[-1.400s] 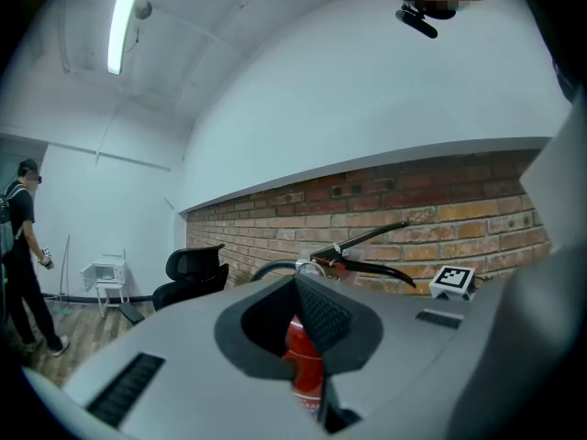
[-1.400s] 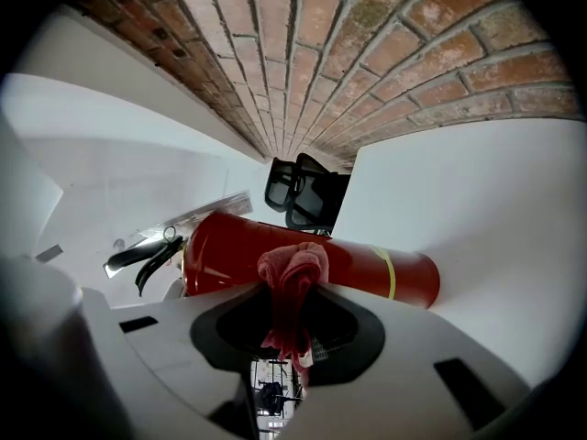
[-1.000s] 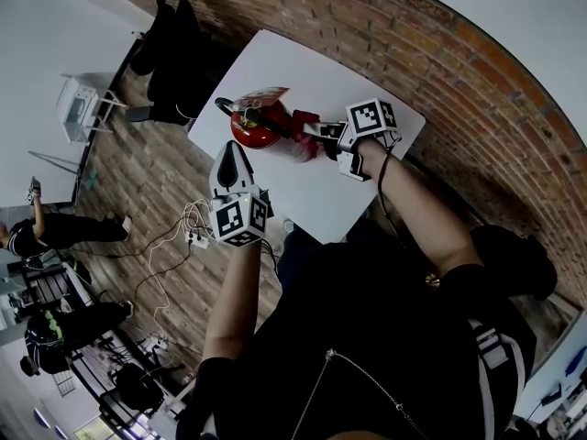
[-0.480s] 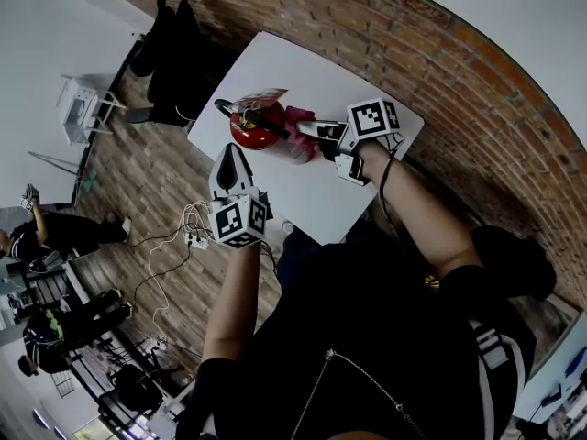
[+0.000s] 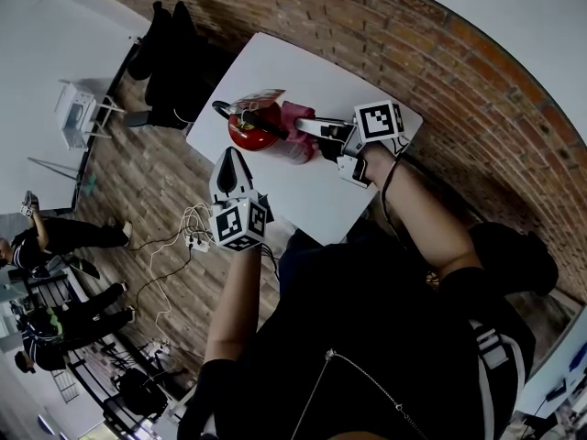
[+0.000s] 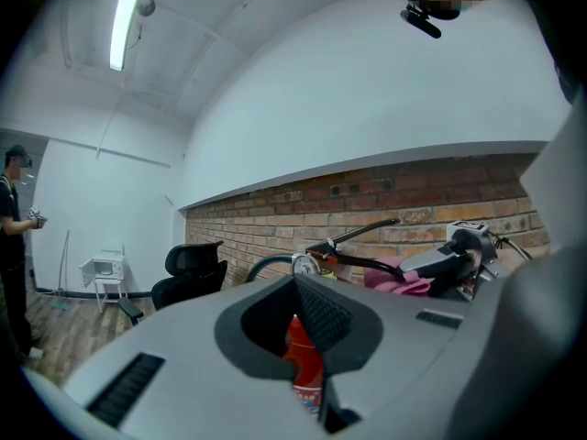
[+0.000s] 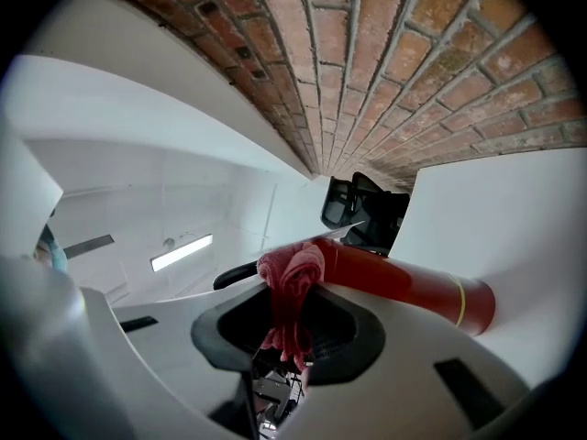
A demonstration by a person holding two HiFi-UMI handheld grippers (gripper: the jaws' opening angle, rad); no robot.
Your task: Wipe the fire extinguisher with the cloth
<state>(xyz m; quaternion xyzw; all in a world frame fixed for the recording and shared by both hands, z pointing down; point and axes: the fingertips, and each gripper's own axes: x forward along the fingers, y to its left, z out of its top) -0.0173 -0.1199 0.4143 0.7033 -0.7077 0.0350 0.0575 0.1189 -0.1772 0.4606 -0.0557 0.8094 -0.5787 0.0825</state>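
A red fire extinguisher (image 5: 260,132) with a black handle and hose stands on the white table (image 5: 303,186). In the head view my right gripper (image 5: 310,126) is shut on a pink cloth (image 5: 293,114) and holds it against the extinguisher's upper part. The right gripper view shows the cloth (image 7: 292,287) bunched between the jaws, touching the red cylinder (image 7: 408,290). My left gripper (image 5: 231,154) is shut and holds nothing; it hovers near the table's front-left edge, apart from the extinguisher. In the left gripper view the handle (image 6: 362,235) and cloth (image 6: 396,279) lie ahead.
A brick wall (image 5: 440,53) runs behind the table. A black office chair (image 5: 170,53) stands at the table's far left. Cables and a power strip (image 5: 190,235) lie on the wooden floor. People (image 5: 55,235) are at the far left, by a small white stand (image 5: 78,108).
My right gripper has slid the cloth a little further across the extinguisher's top, so more pink shows. The left gripper has stayed where it was.
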